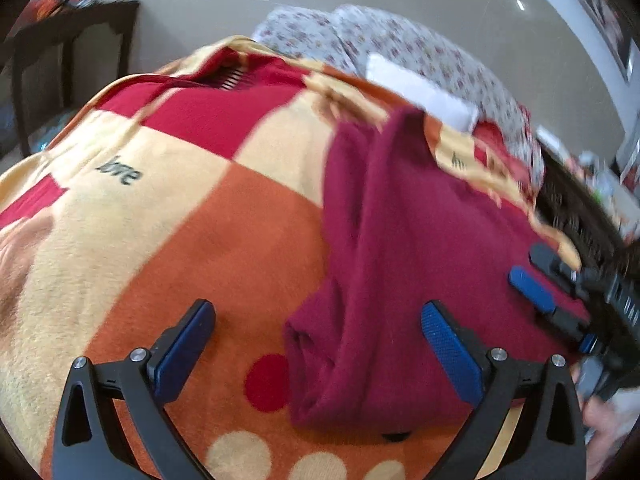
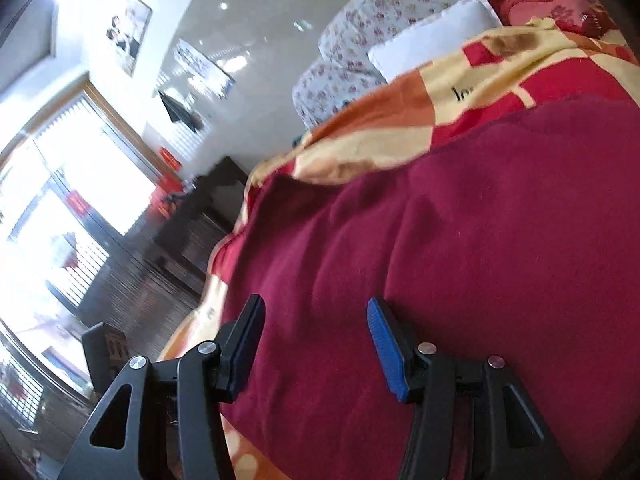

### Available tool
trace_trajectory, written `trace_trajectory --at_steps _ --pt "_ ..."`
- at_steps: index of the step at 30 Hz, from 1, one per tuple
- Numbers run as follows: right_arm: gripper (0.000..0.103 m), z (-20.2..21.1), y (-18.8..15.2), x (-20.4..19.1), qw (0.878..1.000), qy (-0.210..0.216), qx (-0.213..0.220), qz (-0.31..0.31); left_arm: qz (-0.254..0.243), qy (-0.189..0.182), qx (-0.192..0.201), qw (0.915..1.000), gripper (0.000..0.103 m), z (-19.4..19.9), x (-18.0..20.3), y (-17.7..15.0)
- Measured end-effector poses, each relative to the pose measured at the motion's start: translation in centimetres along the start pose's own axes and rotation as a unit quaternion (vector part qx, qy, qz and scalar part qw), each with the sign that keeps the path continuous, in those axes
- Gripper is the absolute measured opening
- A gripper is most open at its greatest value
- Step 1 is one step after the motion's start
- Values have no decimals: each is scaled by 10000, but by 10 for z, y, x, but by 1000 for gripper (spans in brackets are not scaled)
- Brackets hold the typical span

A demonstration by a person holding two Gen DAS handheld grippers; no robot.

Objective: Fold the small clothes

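A maroon garment [image 1: 408, 264] lies partly folded on an orange, cream and red checked blanket [image 1: 192, 240]. Its near left corner makes a thick fold just ahead of my left gripper [image 1: 316, 312], which is open and empty above it. My right gripper [image 1: 532, 276] shows at the right edge of the left wrist view, low over the garment's right side. In the right wrist view the garment [image 2: 460, 260] fills the foreground, and my right gripper [image 2: 316, 308] is open and empty just above the cloth.
The blanket [image 2: 400, 120] covers a bed. A floral pillow [image 1: 400, 44], a white pillow [image 2: 432, 36] and a red cushion [image 2: 548, 4] lie at the far end. A dark wooden chair [image 1: 60, 68] stands at far left. Dark furniture [image 2: 200, 220] and a bright window [image 2: 80, 200] lie to the right wrist view's left.
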State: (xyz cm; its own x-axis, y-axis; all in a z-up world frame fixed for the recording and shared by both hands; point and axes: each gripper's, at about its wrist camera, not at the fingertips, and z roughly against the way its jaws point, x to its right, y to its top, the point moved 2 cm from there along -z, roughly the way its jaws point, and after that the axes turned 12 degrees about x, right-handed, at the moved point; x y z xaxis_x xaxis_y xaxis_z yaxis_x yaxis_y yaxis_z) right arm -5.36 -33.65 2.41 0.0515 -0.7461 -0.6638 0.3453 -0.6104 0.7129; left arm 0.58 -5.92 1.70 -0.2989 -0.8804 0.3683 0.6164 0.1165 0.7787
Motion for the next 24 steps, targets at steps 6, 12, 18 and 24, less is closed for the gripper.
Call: trace_trajectory --at_steps 6,12,18,24 --pt "65 6 9 6 9995 139 164 -216 252 22 -231 9994 103 -14 -3 10" --pt "63 3 12 15 9991 130 168 -374 390 33 -296 9988 103 -33 -3 11" --pt "62 6 14 20 9982 227 131 -548 349 -174 -459 9982 103 -54 11 15" --pt "64 2 13 19 9969 440 15 -647 151 -608 -709 9955 103 -59 22 9"
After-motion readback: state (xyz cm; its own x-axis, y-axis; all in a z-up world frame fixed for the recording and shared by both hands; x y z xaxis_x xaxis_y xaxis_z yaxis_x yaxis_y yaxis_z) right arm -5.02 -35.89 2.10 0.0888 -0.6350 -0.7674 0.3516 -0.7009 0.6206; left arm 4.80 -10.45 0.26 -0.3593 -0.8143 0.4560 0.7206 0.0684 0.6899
